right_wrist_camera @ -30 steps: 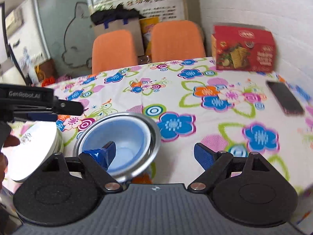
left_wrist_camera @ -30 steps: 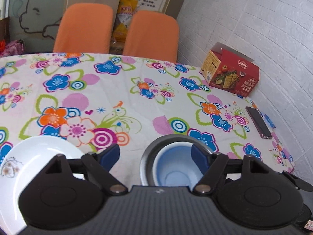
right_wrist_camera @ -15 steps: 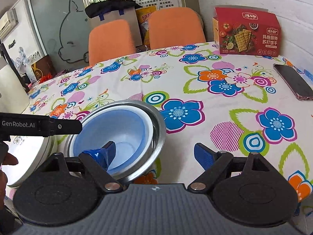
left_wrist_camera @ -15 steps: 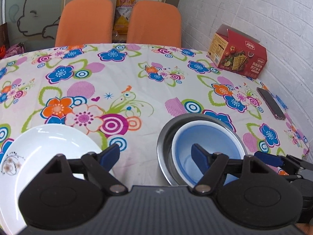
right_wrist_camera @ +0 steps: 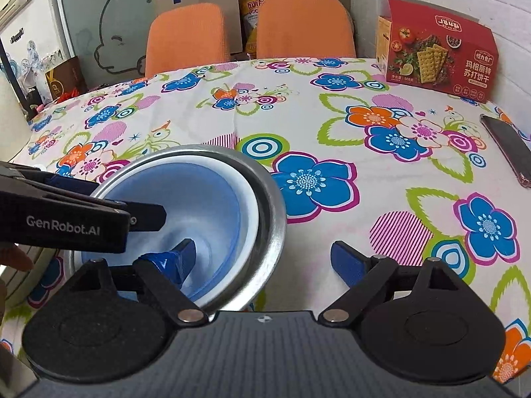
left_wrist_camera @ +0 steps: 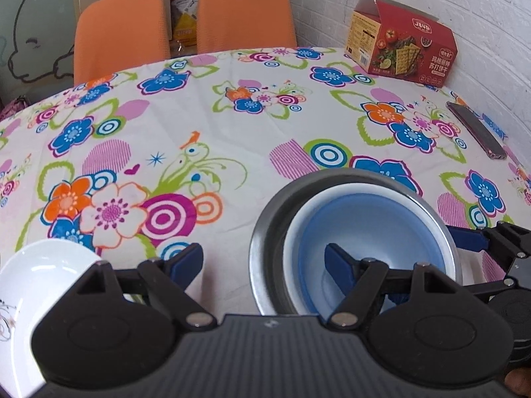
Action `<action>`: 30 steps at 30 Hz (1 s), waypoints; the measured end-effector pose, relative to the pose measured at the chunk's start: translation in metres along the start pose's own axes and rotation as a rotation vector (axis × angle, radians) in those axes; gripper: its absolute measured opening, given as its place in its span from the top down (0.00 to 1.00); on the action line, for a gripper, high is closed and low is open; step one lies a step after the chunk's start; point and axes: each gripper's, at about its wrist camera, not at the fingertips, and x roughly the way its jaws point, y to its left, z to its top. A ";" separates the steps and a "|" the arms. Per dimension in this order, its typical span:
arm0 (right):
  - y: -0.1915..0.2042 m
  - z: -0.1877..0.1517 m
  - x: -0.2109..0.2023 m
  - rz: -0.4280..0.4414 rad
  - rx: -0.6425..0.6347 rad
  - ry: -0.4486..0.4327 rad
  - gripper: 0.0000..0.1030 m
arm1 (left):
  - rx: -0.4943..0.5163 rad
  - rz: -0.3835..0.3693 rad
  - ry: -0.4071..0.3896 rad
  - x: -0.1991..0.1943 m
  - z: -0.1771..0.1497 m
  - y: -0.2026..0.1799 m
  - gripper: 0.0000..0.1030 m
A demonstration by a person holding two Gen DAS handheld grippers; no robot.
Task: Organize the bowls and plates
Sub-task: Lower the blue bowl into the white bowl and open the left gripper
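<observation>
A steel bowl (left_wrist_camera: 265, 232) holds a blue bowl (left_wrist_camera: 381, 232) with a white rim, near the front of the flowered table. My left gripper (left_wrist_camera: 262, 262) is open across the steel bowl's left rim, one finger outside and the other inside the blue bowl. In the right wrist view my right gripper (right_wrist_camera: 265, 258) is open across the right rim of the steel bowl (right_wrist_camera: 273, 205), its left finger inside the blue bowl (right_wrist_camera: 186, 199). A white plate (left_wrist_camera: 36, 275) lies left of the bowls, partly hidden by the left gripper body.
A red cracker box (left_wrist_camera: 401, 46) stands at the back right by the white brick wall. A phone (left_wrist_camera: 478, 131) lies near the right table edge. Two orange chairs (left_wrist_camera: 245, 13) sit behind the table. A person's hand (right_wrist_camera: 15, 258) holds the left gripper.
The left gripper has shifted left relative to the bowls, so its right finger is now inside the blue bowl. The right gripper stays across the right rim. Both remain open.
</observation>
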 end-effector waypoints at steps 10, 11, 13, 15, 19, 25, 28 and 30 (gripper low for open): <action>0.003 -0.006 0.001 -0.015 0.019 -0.067 0.23 | 0.026 0.005 -0.014 0.006 -0.002 -0.001 0.26; 0.003 -0.007 0.001 -0.017 0.022 -0.073 0.23 | 0.026 0.004 -0.021 0.006 -0.002 -0.001 0.26; 0.005 -0.007 0.001 -0.021 0.027 -0.079 0.23 | 0.021 0.002 -0.033 0.004 -0.004 -0.001 0.27; 0.008 -0.008 0.001 -0.029 0.030 -0.085 0.24 | 0.018 0.006 -0.042 0.003 -0.005 -0.001 0.31; 0.032 -0.008 0.001 0.069 -0.015 -0.089 0.26 | 0.039 -0.012 -0.057 -0.002 -0.008 -0.010 0.54; 0.027 -0.004 0.002 0.084 0.030 -0.080 0.26 | -0.022 -0.121 0.008 0.006 -0.003 -0.008 0.63; 0.022 -0.003 -0.001 0.101 0.046 -0.065 0.27 | -0.018 -0.128 0.015 0.009 -0.001 -0.007 0.63; 0.015 -0.004 -0.005 0.108 0.066 -0.054 0.26 | -0.013 -0.118 0.010 0.009 0.001 -0.005 0.62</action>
